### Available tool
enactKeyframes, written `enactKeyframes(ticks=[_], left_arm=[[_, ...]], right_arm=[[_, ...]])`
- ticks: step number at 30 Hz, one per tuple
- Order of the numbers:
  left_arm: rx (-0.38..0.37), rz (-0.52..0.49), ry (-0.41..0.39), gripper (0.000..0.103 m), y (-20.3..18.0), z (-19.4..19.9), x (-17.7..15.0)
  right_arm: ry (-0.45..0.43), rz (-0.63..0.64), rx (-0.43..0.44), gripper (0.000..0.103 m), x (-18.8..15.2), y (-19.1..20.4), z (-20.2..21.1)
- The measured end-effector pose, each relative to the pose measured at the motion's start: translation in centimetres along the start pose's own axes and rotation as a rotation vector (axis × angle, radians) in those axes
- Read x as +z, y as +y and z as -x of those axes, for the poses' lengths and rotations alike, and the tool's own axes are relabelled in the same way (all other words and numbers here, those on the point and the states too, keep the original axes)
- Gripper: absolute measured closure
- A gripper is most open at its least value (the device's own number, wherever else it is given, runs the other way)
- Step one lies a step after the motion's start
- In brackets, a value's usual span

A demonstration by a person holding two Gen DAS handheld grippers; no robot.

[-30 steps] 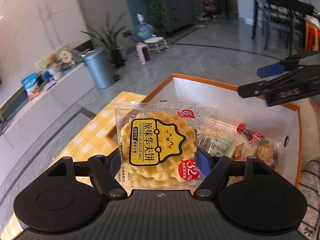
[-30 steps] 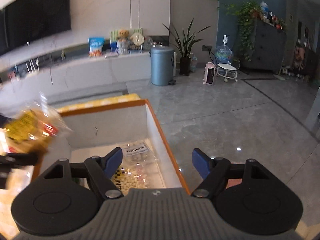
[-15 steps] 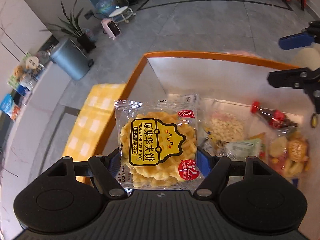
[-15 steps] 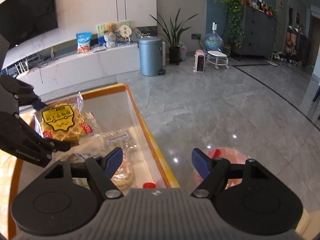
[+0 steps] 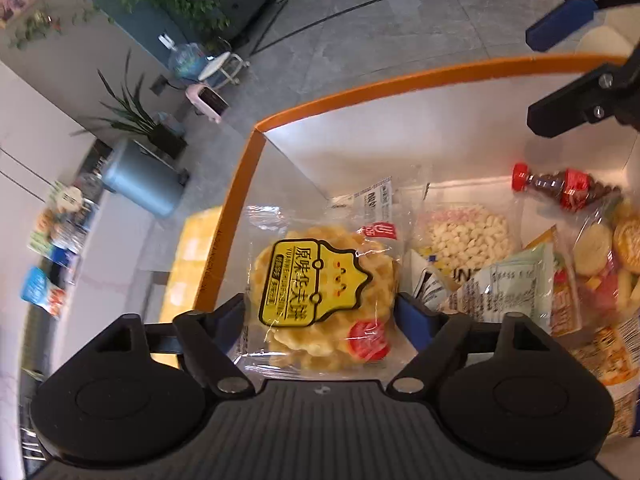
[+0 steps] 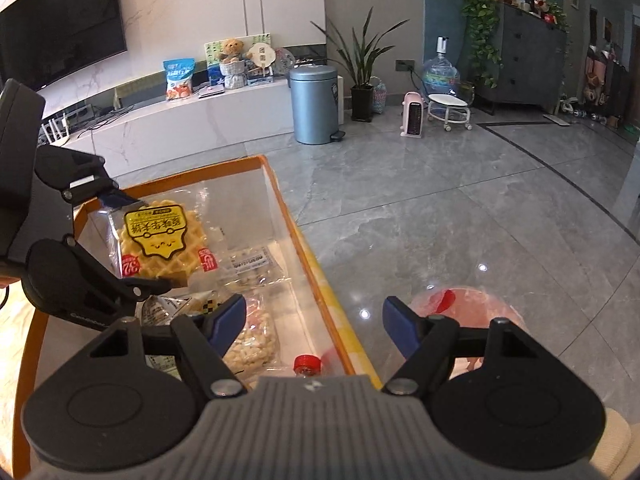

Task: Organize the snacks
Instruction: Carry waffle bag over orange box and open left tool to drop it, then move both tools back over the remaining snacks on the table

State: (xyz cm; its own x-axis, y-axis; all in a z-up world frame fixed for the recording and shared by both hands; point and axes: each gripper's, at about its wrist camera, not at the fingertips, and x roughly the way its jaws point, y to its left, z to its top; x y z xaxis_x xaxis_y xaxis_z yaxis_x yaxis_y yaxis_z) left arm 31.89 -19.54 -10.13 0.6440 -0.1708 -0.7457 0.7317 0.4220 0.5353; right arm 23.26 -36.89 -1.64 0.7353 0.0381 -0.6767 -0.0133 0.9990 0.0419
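Note:
My left gripper (image 5: 320, 316) is shut on a clear packet of yellow waffles (image 5: 320, 284) with a yellow label, and holds it inside the orange-rimmed white box (image 5: 360, 92), near its left wall. The right wrist view shows the same waffle packet (image 6: 160, 240) between the left gripper's fingers, above the other snacks. My right gripper (image 6: 314, 324) is open and empty, over the box's right rim (image 6: 304, 240). In the box lie a popcorn bag (image 5: 468, 236), a small red-capped bottle (image 5: 560, 186) and several other snack packets.
The box stands on a yellow checked cloth (image 5: 192, 256). A pink object (image 6: 460, 308) lies on the grey floor below my right gripper. A blue-grey bin (image 6: 314, 104), a plant and a white TV bench stand further off.
My left gripper has carried the waffle packet down into the box, closer to the snacks. My right gripper has stayed open by the right rim and shifted slightly.

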Motion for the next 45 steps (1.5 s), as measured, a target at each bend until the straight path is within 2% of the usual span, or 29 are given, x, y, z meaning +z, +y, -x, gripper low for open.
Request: enactKeyframes(ticks=[4, 7, 11, 15, 17, 21, 26, 31, 33, 35, 37, 43, 45], left_arm=[[0.03, -0.028, -0.023, 0.0, -0.4, 0.9, 0.0], [0.033, 0.016, -0.042, 0.0, 0.1, 1.7, 0.3], [0.042, 0.113, -0.064, 0.0, 1.3, 2.5, 0.2], [0.067, 0.247, -0.127, 0.0, 1.8, 3.7, -0.8], [0.086, 0.28, -0.16, 0.0, 1.7, 4.4, -1.2], [0.14, 0.358, -0.176, 0.0, 1.8, 5.8, -1.5], [0.17, 0.432, -0.178, 0.0, 2.3, 8.7, -1.5], [0.184, 0.591, -0.212, 0.0, 2.8, 12.8, -2.5], [0.207, 0.621, -0.222, 0.0, 2.8, 14.6, -3.1], [0.234, 0.65, -0.224, 0.0, 2.6, 16.3, -3.8], [0.224, 0.699, -0.226, 0.0, 2.7, 17.8, -4.7], [0.271, 0.859, -0.279, 0.0, 3.6, 21.8, -7.2], [0.268, 0.913, -0.231, 0.001, 4.3, 22.2, -7.8]], right_arm=[[0.003, 0.021, 0.016, 0.029, -0.4, 0.4, 0.1], [-0.001, 0.026, 0.026, 0.03, -0.4, 0.5, 0.2], [0.002, 0.028, 0.028, 0.03, -0.3, 0.5, 0.0], [0.009, 0.03, 0.028, 0.03, -0.2, 0.4, -0.2], [-0.002, 0.041, 0.037, 0.033, -0.3, 0.6, -0.2], [-0.027, 0.043, 0.08, 0.033, -0.3, 0.9, 0.0], [-0.053, 0.048, 0.07, 0.033, -0.2, 1.0, 0.4], [-0.099, 0.027, 0.08, 0.033, 0.3, 1.4, 1.0], [-0.119, 0.033, 0.067, 0.033, 0.9, 2.1, 1.1], [-0.141, 0.044, 0.091, 0.033, 1.5, 3.1, 1.2], [-0.161, 0.045, 0.121, 0.033, 1.9, 4.2, 1.4], [-0.25, 0.07, 0.242, 0.033, 2.7, 8.3, 3.0], [-0.27, 0.074, 0.29, 0.033, 2.8, 9.7, 3.7]])
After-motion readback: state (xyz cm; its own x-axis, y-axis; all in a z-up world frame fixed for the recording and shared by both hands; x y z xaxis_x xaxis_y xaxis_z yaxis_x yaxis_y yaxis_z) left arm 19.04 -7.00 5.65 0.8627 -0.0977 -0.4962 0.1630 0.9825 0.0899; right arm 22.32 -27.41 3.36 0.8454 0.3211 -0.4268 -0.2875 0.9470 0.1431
